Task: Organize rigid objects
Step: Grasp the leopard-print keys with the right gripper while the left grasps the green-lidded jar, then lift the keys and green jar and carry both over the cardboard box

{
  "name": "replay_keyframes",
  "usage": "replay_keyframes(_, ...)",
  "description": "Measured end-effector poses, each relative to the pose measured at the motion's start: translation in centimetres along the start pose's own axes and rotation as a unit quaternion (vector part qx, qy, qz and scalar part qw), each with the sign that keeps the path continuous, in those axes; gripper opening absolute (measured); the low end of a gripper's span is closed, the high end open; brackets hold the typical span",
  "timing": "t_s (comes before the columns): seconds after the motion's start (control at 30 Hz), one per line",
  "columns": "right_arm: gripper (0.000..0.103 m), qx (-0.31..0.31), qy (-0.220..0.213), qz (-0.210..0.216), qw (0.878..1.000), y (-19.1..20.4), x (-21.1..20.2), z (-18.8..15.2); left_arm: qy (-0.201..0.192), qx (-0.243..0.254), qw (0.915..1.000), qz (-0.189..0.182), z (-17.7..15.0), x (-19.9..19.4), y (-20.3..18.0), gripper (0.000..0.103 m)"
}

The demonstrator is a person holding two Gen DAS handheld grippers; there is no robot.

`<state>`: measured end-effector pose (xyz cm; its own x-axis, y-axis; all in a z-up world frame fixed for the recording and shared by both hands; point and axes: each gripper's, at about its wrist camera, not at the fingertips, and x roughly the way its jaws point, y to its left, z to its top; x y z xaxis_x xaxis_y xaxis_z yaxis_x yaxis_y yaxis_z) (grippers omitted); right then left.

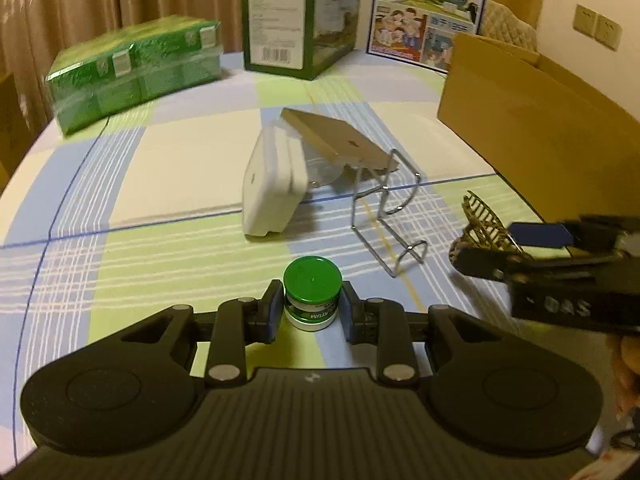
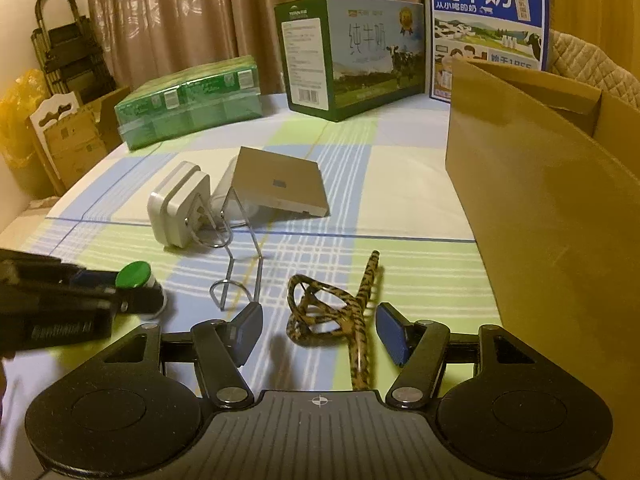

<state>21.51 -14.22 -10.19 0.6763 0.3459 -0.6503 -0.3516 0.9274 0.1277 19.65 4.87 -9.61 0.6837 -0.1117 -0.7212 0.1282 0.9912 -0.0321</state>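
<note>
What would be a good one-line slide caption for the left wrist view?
Left gripper shut on a green-lidded jar on the checked tablecloth, cardboard box at right.

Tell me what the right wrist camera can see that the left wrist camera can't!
Only the right wrist view shows the folded black cart and the cardboard boxes by the curtain, plus the whole leopard-print hair clip lying between the right hand-held gripper's open fingers.

Only the left wrist view shows the wall sockets and the green-lidded jar squeezed by the left hand-held gripper.

Both show the checked tablecloth, white adapter, wire stand, green pack, milk cartons and brown cardboard box.
</note>
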Motion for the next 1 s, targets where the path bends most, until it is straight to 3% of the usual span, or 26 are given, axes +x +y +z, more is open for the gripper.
replay_keyframes(0.1,0.058,0.003,0.0,-0.006,1.0,-0.1,0.6,0.0,-0.005,-0.003,1.0,0.007,-0.3,0.0,-0.2,0.025)
replay_keyframes(0.17,0.043,0.0,0.001,-0.009,1.0,-0.2,0.8,-0.1,-0.008,-0.002,0.9999,0.009,-0.3,0.0,-0.2,0.025)
replay_keyframes(0.23,0.037,0.005,0.002,-0.01,1.0,-0.6,0.8,-0.1,-0.013,-0.004,0.9998,0.012,-0.2,0.1,-0.2,0.025)
replay_keyframes(0.7,0.036,0.015,0.005,-0.018,1.0,-1.0,0.0,-0.5,-0.007,0.01,0.9997,0.022,-0.2,0.8,-0.4,0.025)
replay_keyframes(1.0,0.036,0.009,-0.009,-0.005,1.0,-0.3,-2.8,-0.1,-0.021,-0.001,0.9995,0.023,0.3,-2.1,-1.4,0.025)
